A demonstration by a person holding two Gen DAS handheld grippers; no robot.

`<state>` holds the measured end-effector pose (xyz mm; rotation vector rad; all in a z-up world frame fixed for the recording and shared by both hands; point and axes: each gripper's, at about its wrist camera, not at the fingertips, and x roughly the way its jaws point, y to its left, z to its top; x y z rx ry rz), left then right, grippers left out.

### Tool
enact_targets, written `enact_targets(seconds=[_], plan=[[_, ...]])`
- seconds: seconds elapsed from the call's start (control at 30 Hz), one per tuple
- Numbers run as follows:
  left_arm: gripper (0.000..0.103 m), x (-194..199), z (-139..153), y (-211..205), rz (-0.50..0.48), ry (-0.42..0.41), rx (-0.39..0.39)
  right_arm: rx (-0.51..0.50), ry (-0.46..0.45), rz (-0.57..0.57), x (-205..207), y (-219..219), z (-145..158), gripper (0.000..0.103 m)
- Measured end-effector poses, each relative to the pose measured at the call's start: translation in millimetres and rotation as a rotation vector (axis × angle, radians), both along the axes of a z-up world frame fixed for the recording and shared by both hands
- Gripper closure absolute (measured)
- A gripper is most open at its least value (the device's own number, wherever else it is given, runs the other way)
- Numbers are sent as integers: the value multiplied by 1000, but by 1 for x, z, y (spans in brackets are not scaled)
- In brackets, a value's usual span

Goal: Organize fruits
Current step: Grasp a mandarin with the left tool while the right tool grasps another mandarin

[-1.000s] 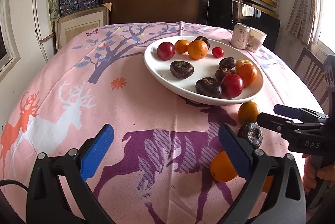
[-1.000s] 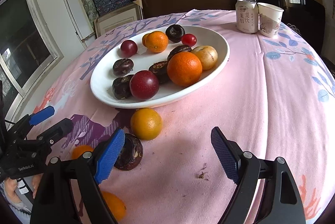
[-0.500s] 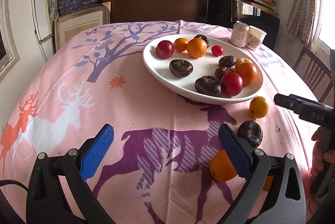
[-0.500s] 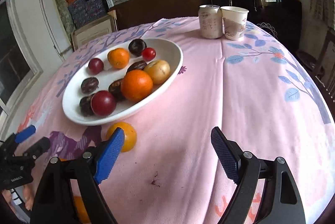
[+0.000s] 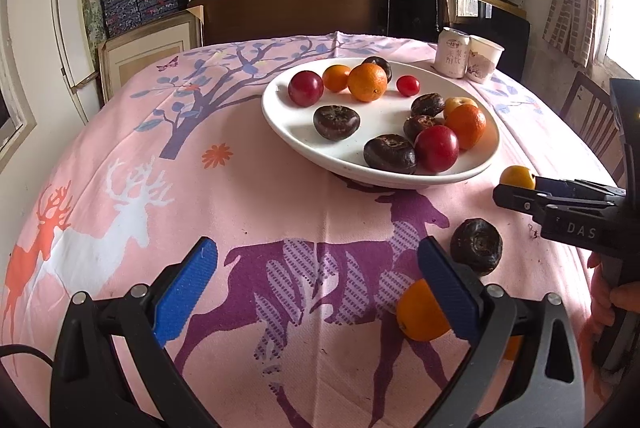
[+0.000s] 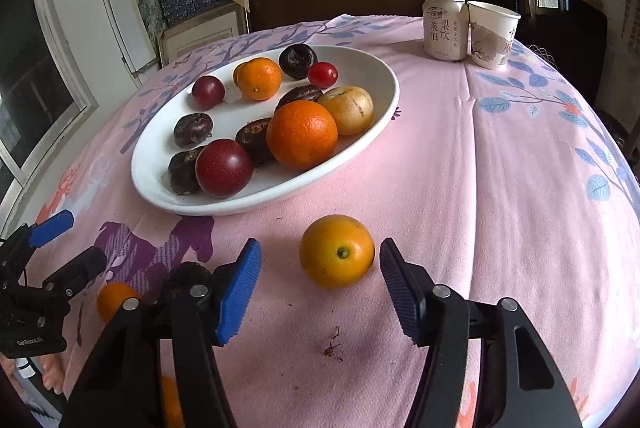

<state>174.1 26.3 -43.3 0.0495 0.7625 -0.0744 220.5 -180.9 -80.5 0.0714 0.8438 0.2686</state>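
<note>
I hold a two-finger gripper in each hand over a round table [image 6: 520,164] covered in a pink cloth printed with deer and branches. My right gripper [image 6: 320,286] has just been narrowing around a small yellow-orange fruit [image 6: 337,250] that lies on the cloth just in front of a white oval plate [image 6: 384,96]. The fruit sits between the blue ribbed pads [image 6: 239,292]; the right-hand pad is at its skin, the left-hand pad still stands clear, so nothing is pinched yet.

My left gripper [image 5: 320,292] hangs with its pads spread wide over the purple deer, gripping nothing. Just beyond its right finger lie an orange [image 5: 420,316] and a dark wrinkled fruit [image 5: 476,246], both on the cloth. In that view my right tool's black body shows the letters "DAS" in white.

The plate holds oranges, red plums, a cherry tomato, a pale yellow fruit and several dark wrinkled fruits.

At the far edge stand a white drink can [image 6: 444,28] with large Chinese characters down its side, and touching it a white paper cup [image 6: 492,36] with red lettering too cropped to read.
</note>
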Motion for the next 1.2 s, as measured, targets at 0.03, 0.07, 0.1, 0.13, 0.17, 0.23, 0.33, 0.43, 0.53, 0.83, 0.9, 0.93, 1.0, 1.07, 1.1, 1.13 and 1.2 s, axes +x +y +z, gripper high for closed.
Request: enact_targets(seconds=[0.03, 0.07, 0.1, 0.13, 0.17, 0.23, 0.33, 0.43, 0.53, 0.83, 0.9, 0.93, 1.0, 1.07, 1.1, 1.13, 1.2], plan=[[5, 0, 0, 0, -1, 1, 1, 1, 0, -3, 1, 0, 0, 42], [5, 0, -1, 0, -2, 3, 2, 3, 1, -6, 2, -1, -1, 43], [5, 0, -1, -1, -4, 5, 5, 6, 3, -10, 3, -2, -1, 46], [5, 0, -1, -2, -6, 7, 7, 9, 7, -15, 5, -4, -2, 48], [5, 0, -2, -2, -9, 7, 11, 16, 13, -19, 7, -5, -3, 50], [5, 1, -2, -5, -16, 8, 17, 25, 17, -26, 11, -7, -3, 56], [5, 1, -4, -7, -23, 14, 28, 27, 18, -29, 16, -8, -4, 57], [5, 2, -5, -8, -26, 19, 34, 7, 17, -20, 15, -5, -4, 66], [5, 1, -5, -8, -29, 18, 33, -9, 14, -14, 12, -4, -3, 66], [5, -24, -1, -38, -200, -26, 76, -2, 20, -2, 10, -6, -4, 65], [5, -25, -4, -45, -221, -20, 106, -1, 20, -2, 10, -6, -4, 65], [5, -25, -5, -46, -228, -14, 106, -1, 20, -2, 10, -6, -4, 65], [5, -22, -7, -44, -223, 2, 92, -2, 20, -3, 10, -6, -4, 65], [5, -19, -9, -39, -213, 21, 67, -3, 20, -3, 10, -6, -4, 66], [5, -17, -10, -37, -209, 31, 55, -3, 20, -3, 10, -6, -4, 66], [9, -16, -11, -36, -208, 39, 46, -3, 20, -3, 10, -6, -4, 66], [29, -14, -14, -35, -214, 61, 35, -3, 20, -3, 10, -6, -4, 65]])
